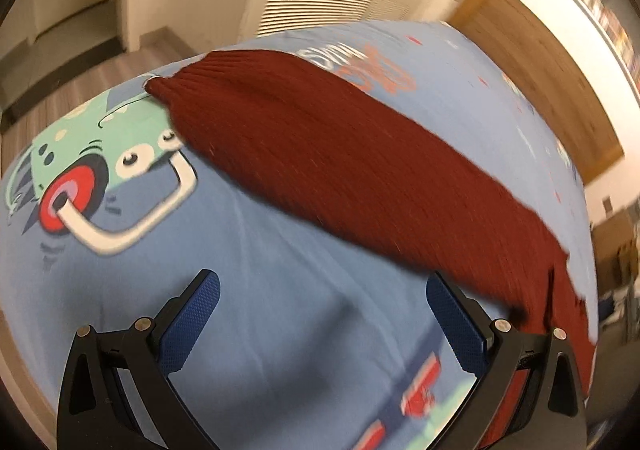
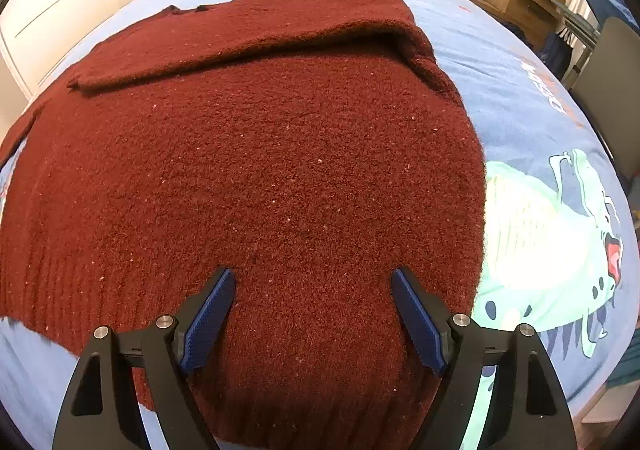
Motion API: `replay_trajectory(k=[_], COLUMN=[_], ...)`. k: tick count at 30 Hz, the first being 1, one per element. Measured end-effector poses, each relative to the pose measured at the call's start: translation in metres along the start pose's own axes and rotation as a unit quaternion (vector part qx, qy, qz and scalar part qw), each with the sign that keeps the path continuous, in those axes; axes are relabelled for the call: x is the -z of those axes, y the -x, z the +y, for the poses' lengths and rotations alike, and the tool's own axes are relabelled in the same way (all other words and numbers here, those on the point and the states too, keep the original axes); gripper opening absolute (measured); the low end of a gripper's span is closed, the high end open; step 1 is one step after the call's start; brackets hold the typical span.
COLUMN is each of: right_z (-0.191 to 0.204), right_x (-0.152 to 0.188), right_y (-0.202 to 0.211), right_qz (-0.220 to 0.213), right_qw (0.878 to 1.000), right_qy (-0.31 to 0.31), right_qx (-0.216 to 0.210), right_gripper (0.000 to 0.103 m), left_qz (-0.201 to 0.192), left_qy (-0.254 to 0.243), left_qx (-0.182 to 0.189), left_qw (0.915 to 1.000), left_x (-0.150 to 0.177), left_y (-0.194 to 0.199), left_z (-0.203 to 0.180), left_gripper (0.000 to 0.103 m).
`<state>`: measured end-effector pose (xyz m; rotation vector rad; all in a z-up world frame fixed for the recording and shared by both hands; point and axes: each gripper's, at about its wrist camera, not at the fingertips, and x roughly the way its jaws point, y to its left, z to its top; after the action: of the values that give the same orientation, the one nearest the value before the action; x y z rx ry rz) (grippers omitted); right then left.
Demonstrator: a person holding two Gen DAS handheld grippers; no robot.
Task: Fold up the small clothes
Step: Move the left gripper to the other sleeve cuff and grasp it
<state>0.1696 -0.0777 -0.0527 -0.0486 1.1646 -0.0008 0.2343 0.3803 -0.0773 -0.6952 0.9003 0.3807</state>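
My right gripper point(image 2: 312, 318) hangs wide apart over the one dark red knit sweater point(image 2: 256, 154), empty. My left gripper point(image 1: 322, 324) is also spread wide and empty, over bare blue cartoon-print bedsheet point(image 1: 280, 270), beside the sweater's edge. The sweater lies flat mid-bed, one sleeve point(image 2: 224, 38) folded across it.

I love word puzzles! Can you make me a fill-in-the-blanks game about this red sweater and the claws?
1. The sweater is dark ____.
2. It lies on a ____ bedsheet with cartoon pictures.
3. One sleeve is folded ____ the sweater's body.
4. Both the right claw and the left claw are ____, holding nothing.

Missing words: red; blue; over; open
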Motion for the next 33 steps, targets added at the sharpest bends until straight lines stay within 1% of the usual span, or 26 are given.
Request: replay_trajectory(k=[2,4,7,10,12,15,17,18,20,21,23,24,25,26,27,28,30,33], right_z=[-0.001,0.000,0.000,0.001,0.001,0.001,0.001,0.001,0.001,0.001,0.001,0.001,0.001,0.001,0.001,0.001,0.001,0.001], right_x=[0.000,-0.001,0.000,0.000,0.000,-0.001,-0.001,-0.001,-0.001,-0.001,-0.002,-0.001,-0.001,-0.001,-0.001,-0.002,-0.002,-0.002], right_y=[0.000,-0.002,-0.002,-0.002,-0.003,-0.004,-0.004,-0.004,-0.004,-0.004,-0.005,-0.004,-0.004,-0.004,-0.004,-0.004,-0.005,-0.005], right_qz=[0.001,0.002,0.003,0.004,0.004,0.004,0.004,0.004,0.004,0.004,0.004,0.004,0.004,0.004,0.004,0.004,0.004,0.002], right_qw=[1.000,1.000,1.000,1.000,1.000,1.000,1.000,1.000,1.000,1.000,1.000,1.000,1.000,1.000,1.000,1.000,1.000,1.000], right_qy=[0.000,-0.001,0.000,0.002,0.003,0.004,0.005,0.005,0.006,0.006,0.006,0.006,0.006,0.006,0.006,0.006,0.006,0.005], right_qx=[-0.001,-0.001,0.000,-0.001,-0.002,-0.002,-0.003,-0.003,-0.004,-0.004,-0.004,-0.004,-0.004,-0.004,-0.004,-0.005,-0.005,-0.006], right_gripper=[0.083,0.083,0.084,0.084,0.085,0.085,0.085,0.085,0.085,0.085,0.085,0.085,0.085,0.085,0.085,0.085,0.085,0.085], left_qz=[-0.003,-0.007,-0.016,-0.032,-0.040,-0.051,-0.053,-0.053,-0.051,-0.050,-0.044,-0.040,-0.036,-0.032,-0.028,-0.025,-0.025,-0.026], left_qy=[0.023,0.063,0.115,0.157,0.178,0.220,0.245,0.251,0.275,0.282,0.301,0.309,0.313,0.317,0.319,0.318,0.310,0.296], left_qx=[0.011,0.030,0.054,0.081,0.097,0.133,0.161,0.169,0.194,0.201,0.226,0.234,0.237,0.238,0.234,0.228,0.215,0.218], left_qw=[0.9997,0.9975,0.9917,0.9837,0.9784,0.9650,0.9547,0.9516,0.9403,0.9368,0.9253,0.9212,0.9189,0.9174,0.9182,0.9200,0.9258,0.9295], left_x=[-0.010,-0.021,-0.034,-0.047,-0.052,-0.060,-0.064,-0.064,-0.067,-0.071,-0.076,-0.079,-0.087,-0.090,-0.092,-0.094,-0.099,-0.099], left_y=[-0.005,-0.011,-0.018,-0.018,-0.017,-0.018,-0.020,-0.020,-0.023,-0.027,-0.031,-0.033,-0.036,-0.038,-0.039,-0.038,-0.036,-0.028], left_z=[0.011,0.028,0.051,0.069,0.076,0.090,0.099,0.101,0.108,0.113,0.121,0.122,0.128,0.129,0.128,0.127,0.122,0.114], left_gripper=[0.101,0.099,0.094,0.093,0.090,0.082,0.071,0.068,0.057,0.054,0.044,0.040,0.032,0.023,0.017,0.009,0.007,0.006])
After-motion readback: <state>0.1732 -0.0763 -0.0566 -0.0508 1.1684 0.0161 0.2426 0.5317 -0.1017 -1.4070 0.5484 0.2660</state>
